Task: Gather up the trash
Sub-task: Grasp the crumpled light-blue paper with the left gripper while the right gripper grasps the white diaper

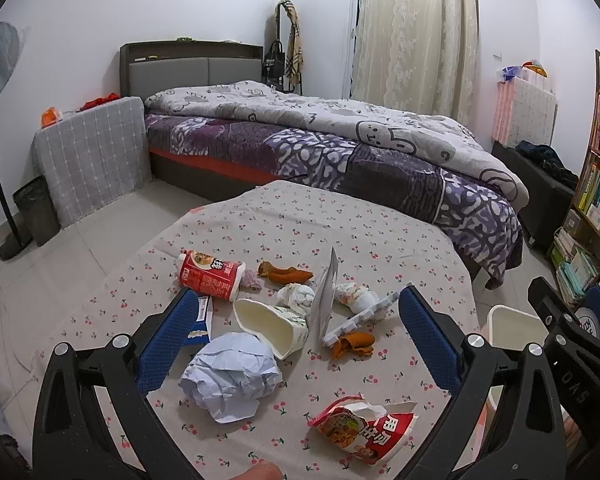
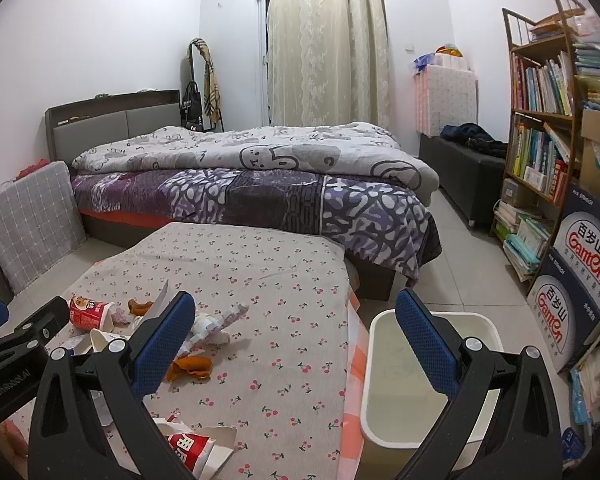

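table (image 1: 340, 232) as reference: crumpled paper (image 1: 230, 376) on its near part, tipped cup (image 1: 212, 274) behind that, torn wrapper (image 1: 364, 426) near right, bin (image 2: 432, 376) on floor right of table, bed (image 1: 340, 152) behind table, bookshelf (image 2: 540, 140) far right

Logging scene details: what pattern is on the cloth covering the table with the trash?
Small red cherries on a grey-beige tablecloth; clearest in the left wrist view.

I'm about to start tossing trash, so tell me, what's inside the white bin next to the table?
The white bin looks empty: its bare inner walls and part of the bottom show, with no trash visible. The right gripper finger covers part of the inside, so that part cannot be checked.
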A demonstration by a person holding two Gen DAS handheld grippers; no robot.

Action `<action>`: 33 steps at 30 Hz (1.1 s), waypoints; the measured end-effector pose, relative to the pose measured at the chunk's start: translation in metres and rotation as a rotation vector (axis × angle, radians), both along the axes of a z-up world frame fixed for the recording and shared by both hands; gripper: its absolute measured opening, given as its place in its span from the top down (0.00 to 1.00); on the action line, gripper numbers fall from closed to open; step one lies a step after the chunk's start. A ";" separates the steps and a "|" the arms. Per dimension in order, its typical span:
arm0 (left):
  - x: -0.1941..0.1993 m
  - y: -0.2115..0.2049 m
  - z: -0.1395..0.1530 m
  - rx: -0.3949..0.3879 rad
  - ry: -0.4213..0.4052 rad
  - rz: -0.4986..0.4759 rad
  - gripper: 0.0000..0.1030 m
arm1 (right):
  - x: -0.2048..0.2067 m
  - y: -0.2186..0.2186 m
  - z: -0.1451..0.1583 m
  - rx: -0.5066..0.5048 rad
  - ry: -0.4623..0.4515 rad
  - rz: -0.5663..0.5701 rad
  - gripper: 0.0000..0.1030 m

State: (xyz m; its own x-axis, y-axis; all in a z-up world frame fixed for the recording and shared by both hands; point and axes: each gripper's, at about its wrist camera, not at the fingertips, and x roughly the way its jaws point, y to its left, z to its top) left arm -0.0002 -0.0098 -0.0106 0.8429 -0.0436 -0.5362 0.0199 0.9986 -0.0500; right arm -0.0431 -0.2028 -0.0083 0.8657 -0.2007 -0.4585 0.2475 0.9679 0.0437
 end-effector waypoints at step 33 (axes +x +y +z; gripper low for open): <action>0.103 0.052 -0.113 0.147 0.741 -0.175 0.30 | 0.161 0.031 -0.072 0.252 0.571 0.414 0.05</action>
